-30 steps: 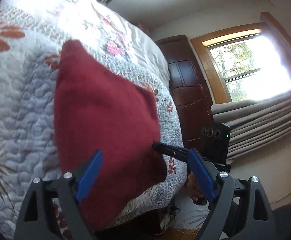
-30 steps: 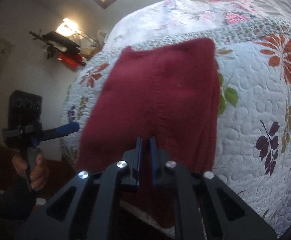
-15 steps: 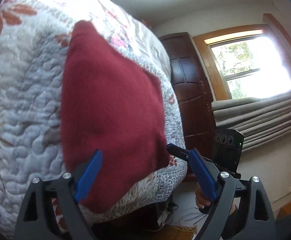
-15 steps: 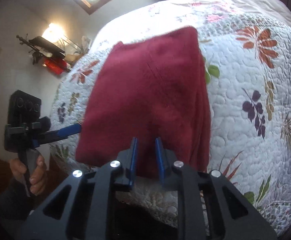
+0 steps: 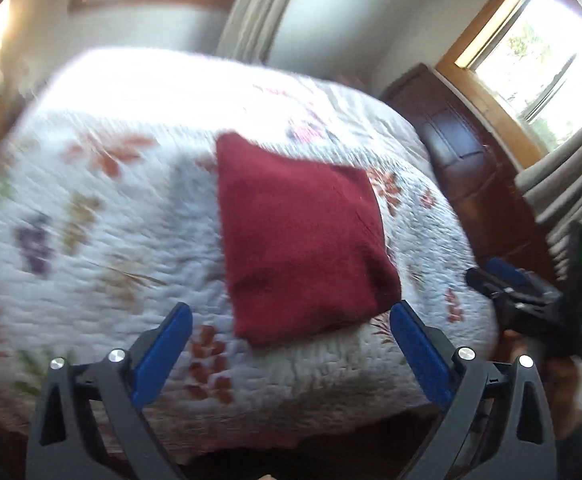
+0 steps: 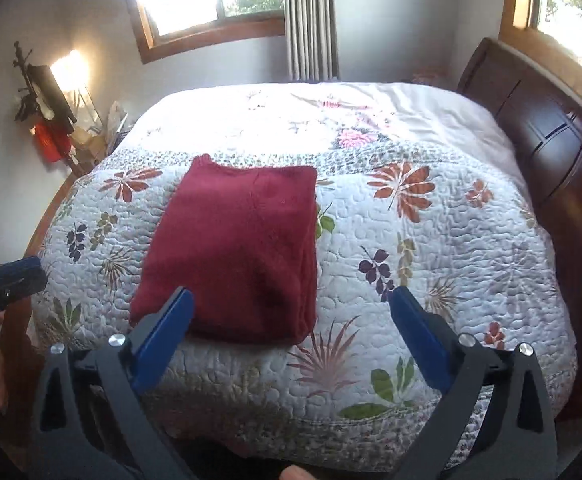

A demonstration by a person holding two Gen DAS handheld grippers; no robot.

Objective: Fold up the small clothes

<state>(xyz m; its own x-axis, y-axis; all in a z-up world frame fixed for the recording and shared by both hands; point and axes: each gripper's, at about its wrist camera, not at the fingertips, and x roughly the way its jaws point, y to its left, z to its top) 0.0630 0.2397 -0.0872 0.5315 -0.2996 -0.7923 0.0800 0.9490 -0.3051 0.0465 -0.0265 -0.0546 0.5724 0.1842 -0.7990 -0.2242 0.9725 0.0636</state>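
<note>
A folded dark red garment (image 6: 235,252) lies flat on a floral quilted bed (image 6: 431,248), near the edge closest to the cameras. The right gripper (image 6: 291,300) hangs above that edge with its blue fingers (image 6: 163,332) spread wide and holding nothing; the garment's near hem sits beyond and between them, toward the left finger. The left gripper (image 5: 291,316), in a blurred view, also has its fingers (image 5: 421,354) apart and clear of the cloth.
</note>
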